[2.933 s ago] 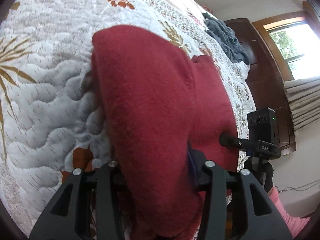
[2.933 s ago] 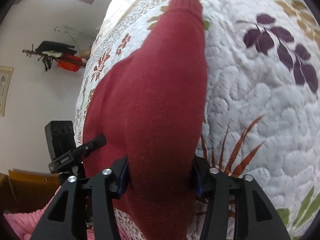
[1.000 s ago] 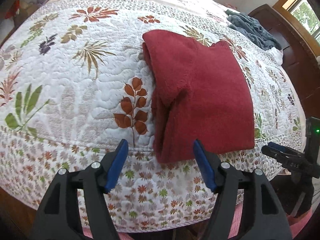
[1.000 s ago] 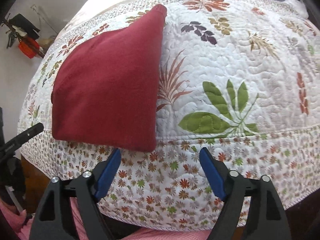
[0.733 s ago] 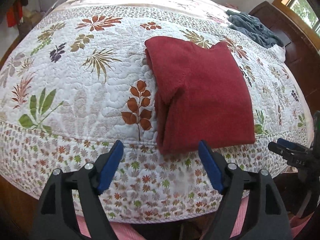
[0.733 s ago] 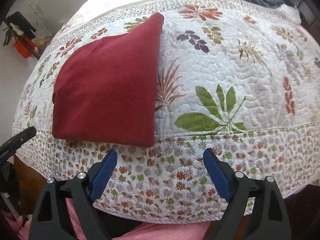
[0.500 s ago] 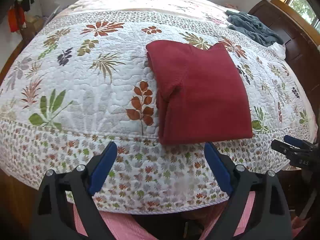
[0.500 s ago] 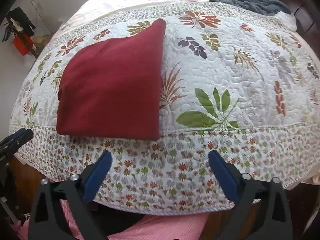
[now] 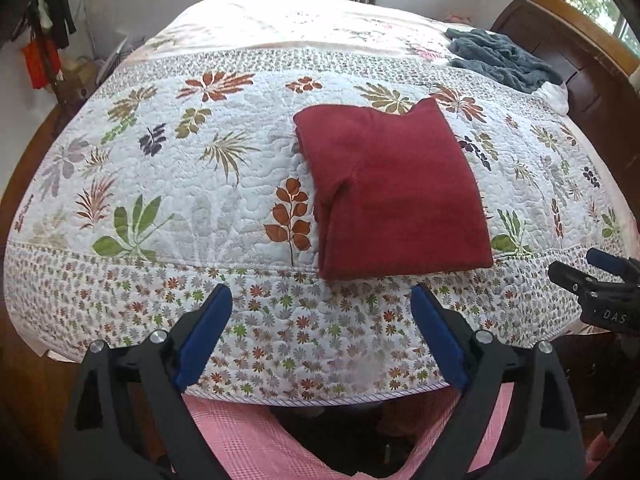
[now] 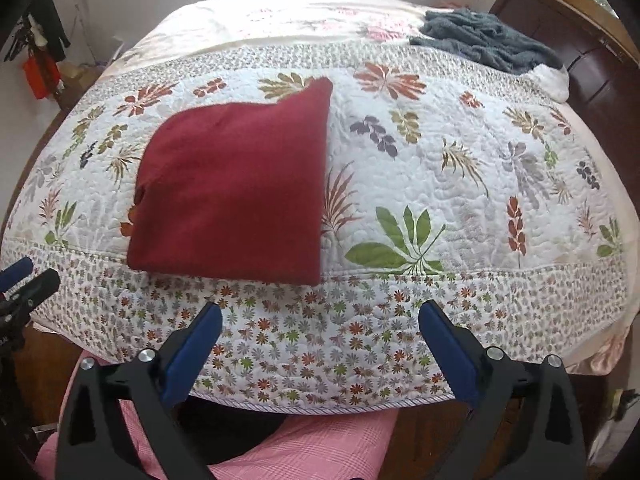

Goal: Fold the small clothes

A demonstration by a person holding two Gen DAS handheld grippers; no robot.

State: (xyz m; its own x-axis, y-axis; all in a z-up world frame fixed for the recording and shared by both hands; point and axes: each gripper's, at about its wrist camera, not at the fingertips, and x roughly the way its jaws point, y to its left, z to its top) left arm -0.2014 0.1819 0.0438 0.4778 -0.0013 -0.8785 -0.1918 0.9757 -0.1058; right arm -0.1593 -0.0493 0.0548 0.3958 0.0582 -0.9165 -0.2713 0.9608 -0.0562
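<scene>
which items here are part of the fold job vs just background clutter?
Part of the job:
red garment, folded flat on the quilt
left gripper, open, clear of it
right gripper, open, clear of it

Just lying about:
grey blanket, bunched near the headboard
red and dark items hanging by the wall

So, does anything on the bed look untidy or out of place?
Mostly tidy. The folded red garment lies flat on the quilt, though its left edge gapes slightly and one far corner pokes out. A grey blanket lies crumpled near the headboard.
</scene>
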